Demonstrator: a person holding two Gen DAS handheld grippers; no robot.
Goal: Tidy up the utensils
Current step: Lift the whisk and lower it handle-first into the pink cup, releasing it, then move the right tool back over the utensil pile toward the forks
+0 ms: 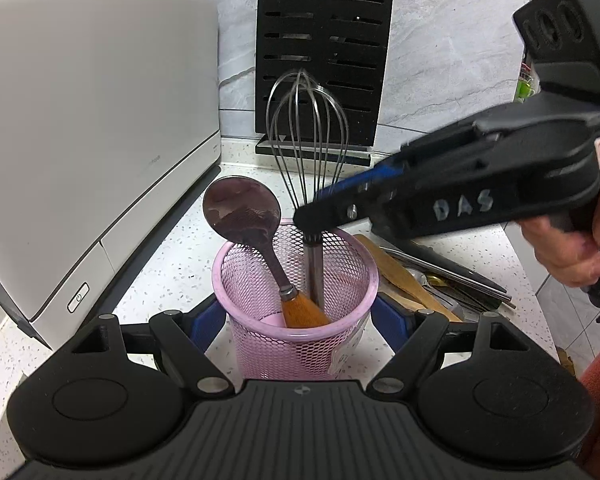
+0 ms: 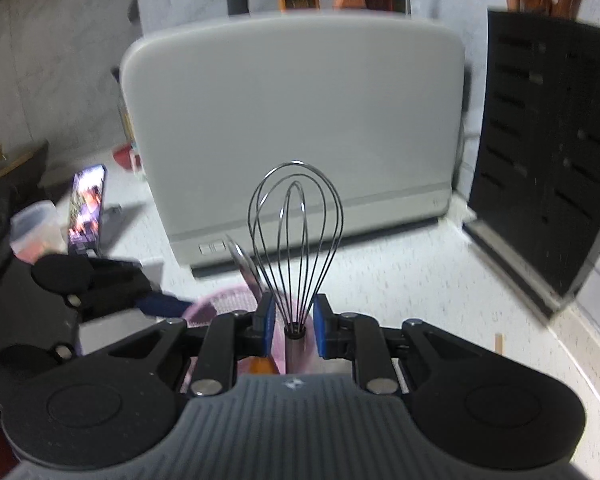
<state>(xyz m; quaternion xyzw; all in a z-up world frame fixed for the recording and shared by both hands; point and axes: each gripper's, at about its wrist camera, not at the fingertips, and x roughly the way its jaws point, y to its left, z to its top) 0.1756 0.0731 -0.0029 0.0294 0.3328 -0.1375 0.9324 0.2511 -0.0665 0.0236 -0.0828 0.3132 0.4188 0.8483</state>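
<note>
right claw [image 2: 294, 326] grips whisk [image 2: 296, 232] upright in pink cup [image 1: 296, 320].

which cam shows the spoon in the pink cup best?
Left wrist. The spoon shows whole there: bowl up, leaning left, wooden handle down inside the pink mesh cup. Right wrist catches only a blurred edge of its bowl behind the whisk.
</note>
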